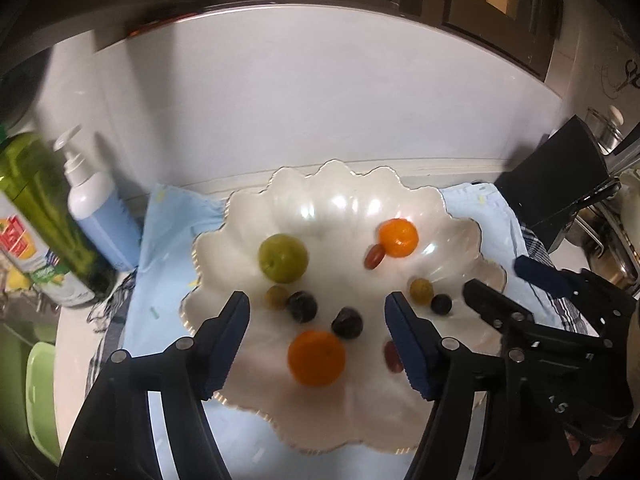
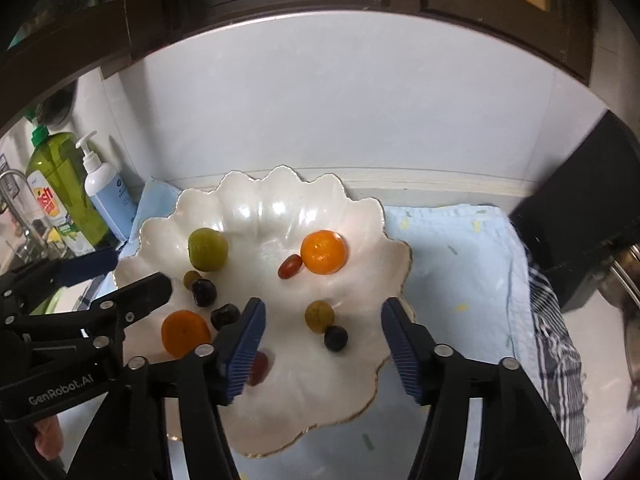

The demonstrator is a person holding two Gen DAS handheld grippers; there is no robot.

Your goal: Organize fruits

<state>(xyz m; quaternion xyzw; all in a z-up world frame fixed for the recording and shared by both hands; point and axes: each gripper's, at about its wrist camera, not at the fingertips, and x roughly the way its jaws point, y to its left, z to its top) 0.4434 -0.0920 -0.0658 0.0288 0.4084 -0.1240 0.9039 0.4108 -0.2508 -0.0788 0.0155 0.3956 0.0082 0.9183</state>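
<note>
A white scalloped dish [image 1: 332, 172] [image 2: 280, 178] lies on a light blue cloth [image 1: 164, 240]. It holds a green plum [image 1: 283, 257] [image 2: 208, 249], two oranges [image 1: 398, 237] [image 1: 316, 358], a red grape tomato [image 1: 374, 258], dark grapes [image 1: 303, 306] [image 1: 347, 322], small yellow-green fruits [image 1: 421, 290] [image 2: 319, 315] and a dark berry [image 2: 335, 338]. My left gripper [image 1: 316, 304] hovers open over the dish's near left part, above the near orange, holding nothing. My right gripper [image 2: 324, 308] hovers open over the near right part, with nothing gripped. Each gripper shows at the edge of the other's view.
A green soap bottle [image 1: 40, 208] and a white pump bottle [image 1: 96, 208] stand left of the dish. A black box [image 2: 592, 208] stands to the right, with a checked cloth [image 2: 560, 352] and metal cookware [image 1: 608, 240] beside it. A white wall rises behind, under dark cabinets.
</note>
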